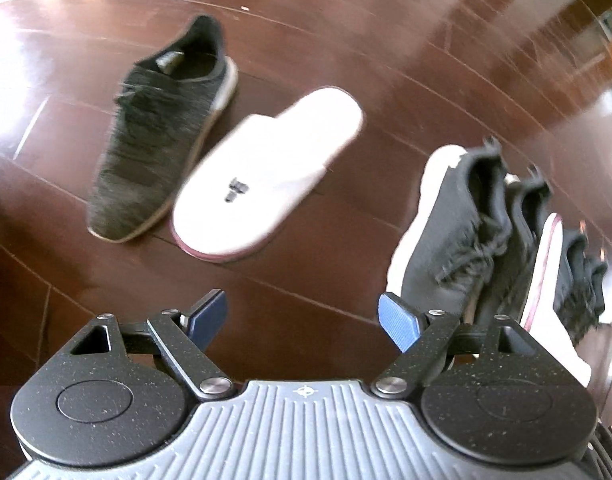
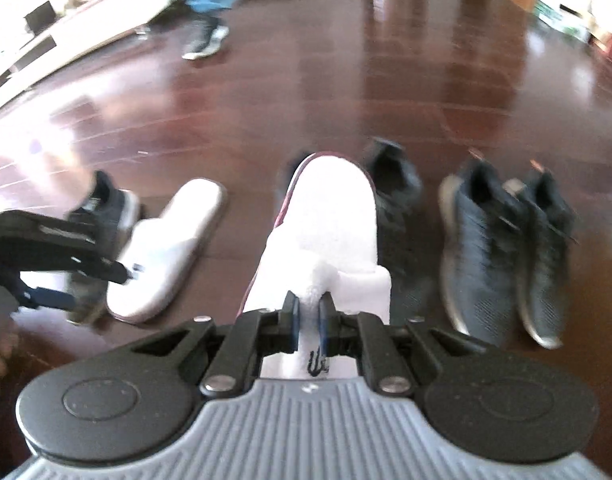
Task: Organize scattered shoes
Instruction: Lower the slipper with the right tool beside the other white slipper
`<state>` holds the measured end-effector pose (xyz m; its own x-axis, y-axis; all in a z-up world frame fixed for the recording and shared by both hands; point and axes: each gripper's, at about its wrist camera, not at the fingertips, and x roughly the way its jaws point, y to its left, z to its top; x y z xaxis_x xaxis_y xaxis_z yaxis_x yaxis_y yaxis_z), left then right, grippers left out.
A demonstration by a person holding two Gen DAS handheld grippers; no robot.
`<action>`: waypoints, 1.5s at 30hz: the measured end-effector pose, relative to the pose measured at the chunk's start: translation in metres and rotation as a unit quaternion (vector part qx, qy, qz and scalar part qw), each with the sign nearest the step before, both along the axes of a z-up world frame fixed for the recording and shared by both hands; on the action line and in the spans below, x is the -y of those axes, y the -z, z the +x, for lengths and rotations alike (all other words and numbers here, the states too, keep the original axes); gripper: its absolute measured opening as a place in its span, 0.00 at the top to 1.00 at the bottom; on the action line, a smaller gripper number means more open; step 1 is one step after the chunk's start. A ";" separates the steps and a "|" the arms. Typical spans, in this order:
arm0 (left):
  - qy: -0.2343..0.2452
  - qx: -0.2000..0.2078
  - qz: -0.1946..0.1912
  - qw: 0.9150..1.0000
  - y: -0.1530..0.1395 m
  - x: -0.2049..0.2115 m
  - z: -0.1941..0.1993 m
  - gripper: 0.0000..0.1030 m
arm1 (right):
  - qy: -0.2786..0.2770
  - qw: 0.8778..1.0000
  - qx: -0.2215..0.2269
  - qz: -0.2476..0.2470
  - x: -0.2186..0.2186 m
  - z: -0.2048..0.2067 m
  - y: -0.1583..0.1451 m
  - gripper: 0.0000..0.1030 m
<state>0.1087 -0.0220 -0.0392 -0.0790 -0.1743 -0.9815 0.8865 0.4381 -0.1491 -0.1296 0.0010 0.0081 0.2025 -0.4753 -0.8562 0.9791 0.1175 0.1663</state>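
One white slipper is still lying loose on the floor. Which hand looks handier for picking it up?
Probably the left. The left gripper is open, empty, with the loose slipper just ahead of it. The right gripper is shut on the other slipper.

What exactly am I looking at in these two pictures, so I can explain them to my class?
A person tidying shoes holds a two-finger gripper tool in each hand, each carrying a forward-looking camera. One picture comes from the left tool: the left gripper is open and holds nothing. Ahead, on the dark reddish wooden floor, lie a dark grey knit sneaker and a white fabric slipper. The other picture comes from the right tool: the right gripper pinches a second white slipper. To its right stands a pair of dark sneakers.
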 end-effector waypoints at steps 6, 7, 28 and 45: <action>-0.043 -0.006 0.007 0.999 0.006 0.004 0.037 0.15 | -0.001 1.000 0.018 0.006 0.042 0.048 0.037 0.90; -0.053 -0.010 0.008 0.998 0.006 0.005 0.043 0.15 | 0.001 1.000 0.016 0.009 0.047 0.052 0.042 0.90; -0.097 -0.033 0.028 0.994 0.025 0.033 0.100 0.15 | -0.070 0.988 -0.112 0.084 0.120 0.151 0.173 0.90; -0.134 -0.045 0.035 0.989 0.029 0.035 0.126 0.15 | -0.191 0.968 -0.149 0.064 0.103 0.167 0.166 0.90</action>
<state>0.2348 -0.0573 -0.0686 -0.1257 -0.1333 -0.9831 0.7212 0.6682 -0.1829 0.0375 -0.1025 -0.1576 0.0772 -0.3002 -0.9507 0.8749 0.4776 -0.0797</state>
